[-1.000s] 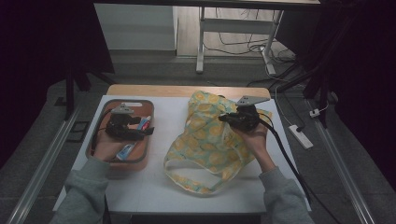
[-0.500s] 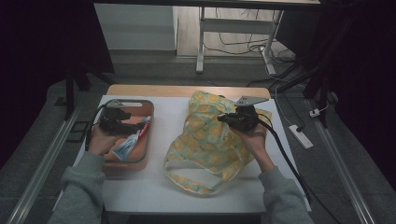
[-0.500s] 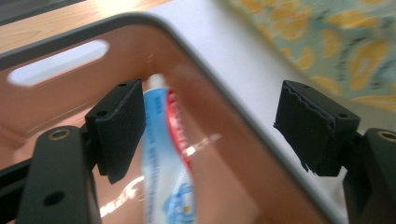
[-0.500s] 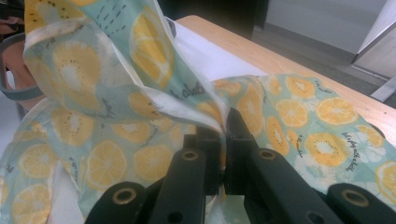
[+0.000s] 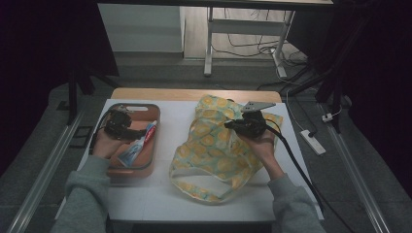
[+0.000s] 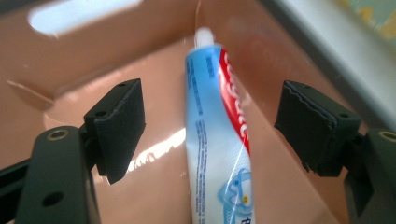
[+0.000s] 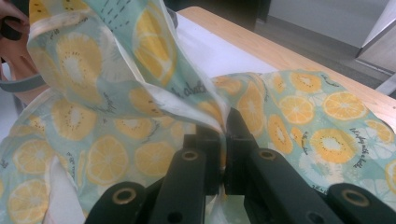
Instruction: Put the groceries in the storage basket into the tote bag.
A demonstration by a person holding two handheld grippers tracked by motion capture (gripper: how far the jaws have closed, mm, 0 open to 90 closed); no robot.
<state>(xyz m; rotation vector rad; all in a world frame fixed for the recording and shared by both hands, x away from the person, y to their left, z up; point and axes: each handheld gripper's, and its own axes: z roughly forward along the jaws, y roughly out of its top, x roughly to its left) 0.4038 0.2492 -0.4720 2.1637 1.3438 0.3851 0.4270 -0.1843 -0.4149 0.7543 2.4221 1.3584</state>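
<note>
high view: toothpaste tube (image 5: 137,146) lies diagonally, cap far-right.

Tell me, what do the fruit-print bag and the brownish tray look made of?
The bag looks like soft matte woven cloth: it folds and drapes where pinched. The tray seems glossy moulded plastic, judging by its bright reflections and smooth walls.

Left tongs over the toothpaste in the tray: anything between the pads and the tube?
Nothing visible. In the left gripper view the left tongs stand open, one pad on each side of the toothpaste tube, with bare tray floor in the gaps. The tube lies alone against the tray's wall; neither pad touches it.
</note>
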